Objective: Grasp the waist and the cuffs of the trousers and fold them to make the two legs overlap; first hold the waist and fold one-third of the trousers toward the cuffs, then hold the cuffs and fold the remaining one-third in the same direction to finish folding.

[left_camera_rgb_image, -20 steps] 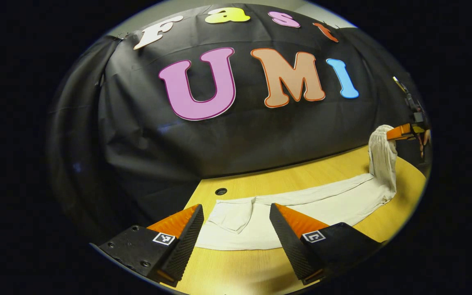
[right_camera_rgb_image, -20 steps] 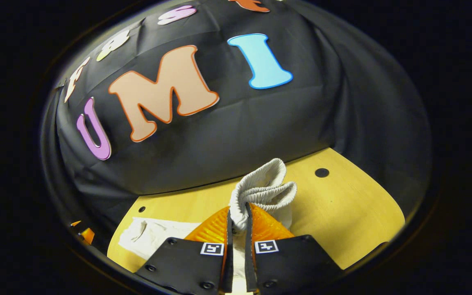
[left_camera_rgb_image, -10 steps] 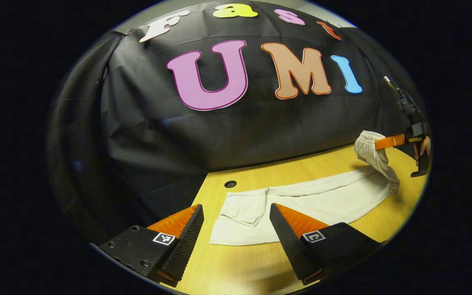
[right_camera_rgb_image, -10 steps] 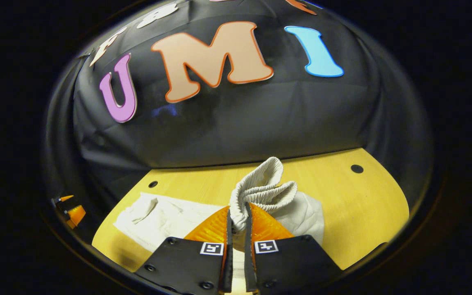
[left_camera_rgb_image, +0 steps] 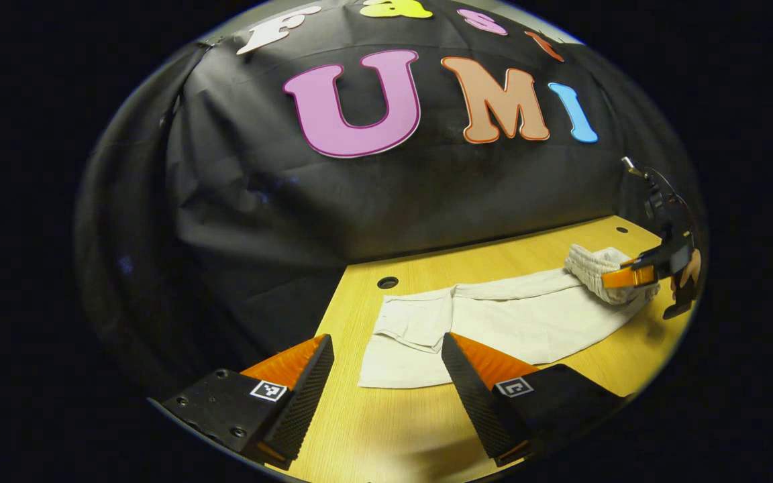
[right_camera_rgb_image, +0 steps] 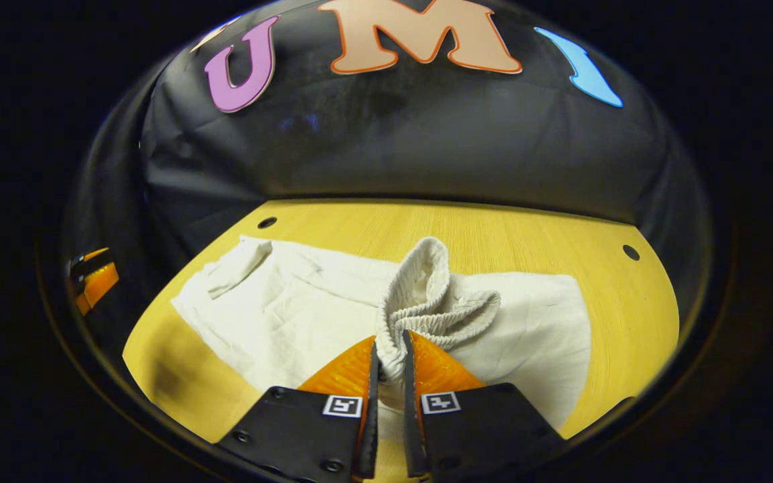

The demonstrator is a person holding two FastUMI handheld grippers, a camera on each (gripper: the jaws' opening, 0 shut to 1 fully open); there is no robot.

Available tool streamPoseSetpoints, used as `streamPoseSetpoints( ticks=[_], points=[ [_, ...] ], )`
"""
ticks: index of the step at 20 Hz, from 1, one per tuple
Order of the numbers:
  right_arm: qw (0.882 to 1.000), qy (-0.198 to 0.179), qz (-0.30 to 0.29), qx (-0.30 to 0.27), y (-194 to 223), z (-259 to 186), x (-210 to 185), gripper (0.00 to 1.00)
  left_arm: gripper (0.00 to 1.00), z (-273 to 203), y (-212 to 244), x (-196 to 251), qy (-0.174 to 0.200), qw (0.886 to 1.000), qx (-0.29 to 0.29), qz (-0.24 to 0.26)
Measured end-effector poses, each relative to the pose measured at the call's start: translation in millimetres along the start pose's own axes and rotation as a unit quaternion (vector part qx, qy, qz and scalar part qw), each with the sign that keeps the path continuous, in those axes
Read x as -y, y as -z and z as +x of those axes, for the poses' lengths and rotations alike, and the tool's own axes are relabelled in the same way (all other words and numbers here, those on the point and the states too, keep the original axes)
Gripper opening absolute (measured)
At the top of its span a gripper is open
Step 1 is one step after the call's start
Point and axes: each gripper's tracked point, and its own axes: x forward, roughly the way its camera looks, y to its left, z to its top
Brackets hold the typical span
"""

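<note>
My right hand-held gripper [right_camera_rgb_image: 388, 359]: clamped on the ribbed waistband of the cream cotton trousers [right_camera_rgb_image: 292, 312].
My left hand-held gripper [left_camera_rgb_image: 386, 365]: spread wide, holding nothing.
Trouser cuffs [left_camera_rgb_image: 403, 335]: just ahead of it, flat on the yellow wooden surface [left_camera_rgb_image: 386, 429].

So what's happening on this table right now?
A person is folding white trousers on a wooden table using two hand-held grippers. The right hand-held gripper is shut on the elastic waist, holding it bunched above the flat legs. The left hand-held gripper hangs open near the cuffs, gripping nothing. The first fold isn't laid down yet.
</note>
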Motion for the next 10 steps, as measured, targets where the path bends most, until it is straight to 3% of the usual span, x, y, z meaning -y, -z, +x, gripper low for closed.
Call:
streamPoseSetpoints(
  ticks=[1,2,3,6,10],
  points=[
    [1.0,-0.011,-0.001,-0.004,-6,-3,-1,0.27,0.96,4,5,0,0.003,1.0,-0.004,-0.007],
    [1.0,-0.021,-0.003,-0.002,-10,-6,3,0.28,0.96,7,10,-1,0.006,1.0,-0.009,-0.012],
    [1.0,-0.031,-0.003,0.002,-17,-11,7,0.41,0.96,11,14,-2,0.007,1.0,-0.014,-0.017],
    [0.999,-0.032,-0.013,0.03,-34,-24,10,0.96,0.96,24,27,-7,0.013,0.999,-0.023,-0.027],
    [0.999,-0.019,-0.012,0.039,-34,-50,8,0.98,0.96,52,50,-11,0.028,0.997,-0.045,-0.052]
  ],
)
